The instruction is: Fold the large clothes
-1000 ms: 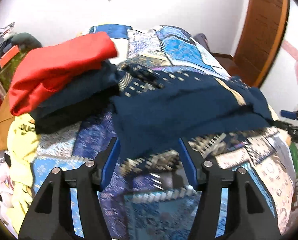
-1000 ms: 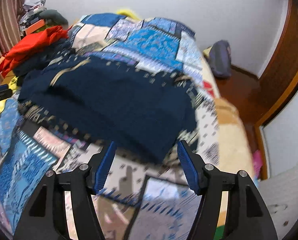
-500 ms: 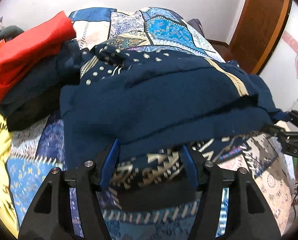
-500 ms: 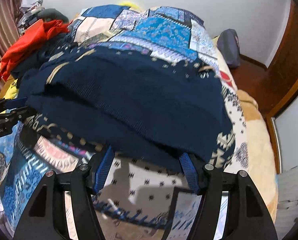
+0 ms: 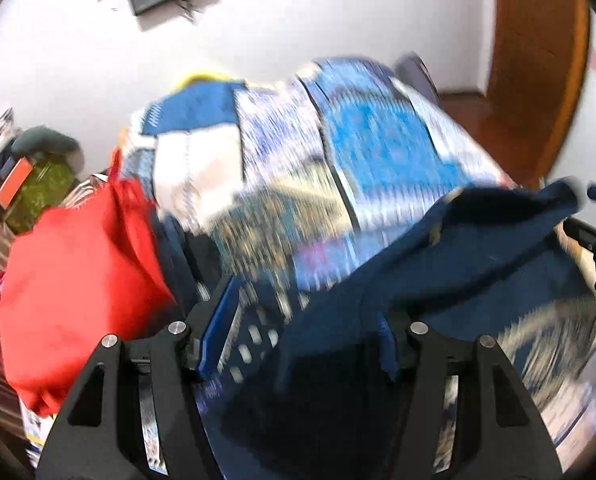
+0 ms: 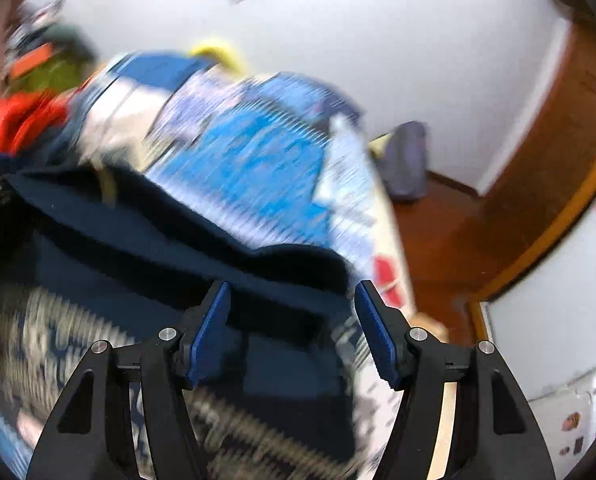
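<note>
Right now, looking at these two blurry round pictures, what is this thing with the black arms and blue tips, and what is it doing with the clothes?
There is no robot here. A person holds a two-finger tool in each hand, and each tool carries a wide-angle camera looking along its fingers. One picture comes from the left gripper, the other from the right gripper. Both look down at a bed with a patchwork bedspread. On it lies a navy garment with patterned trim, and a red garment sits off to one side. Both grippers' jaws stand apart. The navy cloth lies between the fingers and drapes over one finger of the left tool. The blur hides whether either tool is lifting it.
</note>
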Action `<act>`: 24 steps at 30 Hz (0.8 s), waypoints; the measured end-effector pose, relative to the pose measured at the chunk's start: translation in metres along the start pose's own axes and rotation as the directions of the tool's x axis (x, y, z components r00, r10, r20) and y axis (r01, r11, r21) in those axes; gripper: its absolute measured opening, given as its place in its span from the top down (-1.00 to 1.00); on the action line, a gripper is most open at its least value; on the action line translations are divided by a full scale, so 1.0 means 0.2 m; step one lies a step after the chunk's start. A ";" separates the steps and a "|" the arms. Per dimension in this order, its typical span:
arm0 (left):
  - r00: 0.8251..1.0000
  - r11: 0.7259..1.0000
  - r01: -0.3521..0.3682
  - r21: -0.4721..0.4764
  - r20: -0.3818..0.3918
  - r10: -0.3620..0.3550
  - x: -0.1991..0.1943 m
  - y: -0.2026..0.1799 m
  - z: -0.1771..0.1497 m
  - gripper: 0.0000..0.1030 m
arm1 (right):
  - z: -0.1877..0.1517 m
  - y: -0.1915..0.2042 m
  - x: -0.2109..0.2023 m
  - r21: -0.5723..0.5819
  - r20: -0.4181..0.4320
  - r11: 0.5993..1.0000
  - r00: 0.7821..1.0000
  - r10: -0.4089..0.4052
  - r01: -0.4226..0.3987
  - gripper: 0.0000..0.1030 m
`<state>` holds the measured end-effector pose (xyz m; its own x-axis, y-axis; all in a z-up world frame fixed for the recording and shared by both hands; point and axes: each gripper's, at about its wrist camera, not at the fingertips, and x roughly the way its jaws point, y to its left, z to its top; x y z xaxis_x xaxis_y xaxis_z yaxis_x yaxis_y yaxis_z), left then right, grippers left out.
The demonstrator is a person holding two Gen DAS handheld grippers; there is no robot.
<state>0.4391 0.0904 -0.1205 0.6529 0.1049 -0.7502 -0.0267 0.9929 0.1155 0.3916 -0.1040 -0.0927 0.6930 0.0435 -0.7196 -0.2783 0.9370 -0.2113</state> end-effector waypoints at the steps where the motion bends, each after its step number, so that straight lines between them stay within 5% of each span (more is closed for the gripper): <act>1: 0.999 0.999 0.013 -0.037 0.039 -0.011 -0.04 0.04 0.06 -0.19 | 0.06 -0.05 -0.03 0.047 0.023 0.999 1.000 0.010 -0.011 -0.18; 7: 0.984 0.988 0.094 -0.126 0.164 -0.073 -0.26 0.18 0.07 -0.31 | 0.08 -0.08 -0.17 0.111 0.081 0.976 0.981 0.178 -0.186 -0.18; 13: 0.986 0.986 0.156 -0.052 0.058 -0.153 -0.23 0.08 -0.13 -0.31 | -0.06 0.13 -0.13 0.038 -0.001 0.940 0.941 0.339 -0.338 -0.19; 18: 0.964 0.964 0.261 -0.046 -0.048 -0.263 -0.13 -0.05 -0.34 -0.31 | -0.19 0.28 -0.04 -0.018 -0.090 0.910 0.908 0.410 -0.413 -0.19; 21: 0.950 0.954 0.292 -0.065 -0.095 -0.297 -0.06 -0.10 -0.49 -0.31 | -0.29 0.32 -0.01 -0.039 -0.136 0.911 0.905 0.402 -0.411 -0.19; 24: 0.949 0.957 0.272 -0.096 -0.135 -0.283 0.02 -0.10 -0.64 -0.33 | -0.35 0.28 -0.01 -0.013 -0.114 0.916 0.910 0.397 -0.401 -0.47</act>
<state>0.3464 0.0780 -0.2089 0.5254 -0.1744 -0.8328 0.0792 0.9845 -0.1562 0.3282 -0.0765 -0.1501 0.4443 0.3724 -0.8148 -0.5415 0.8362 0.0869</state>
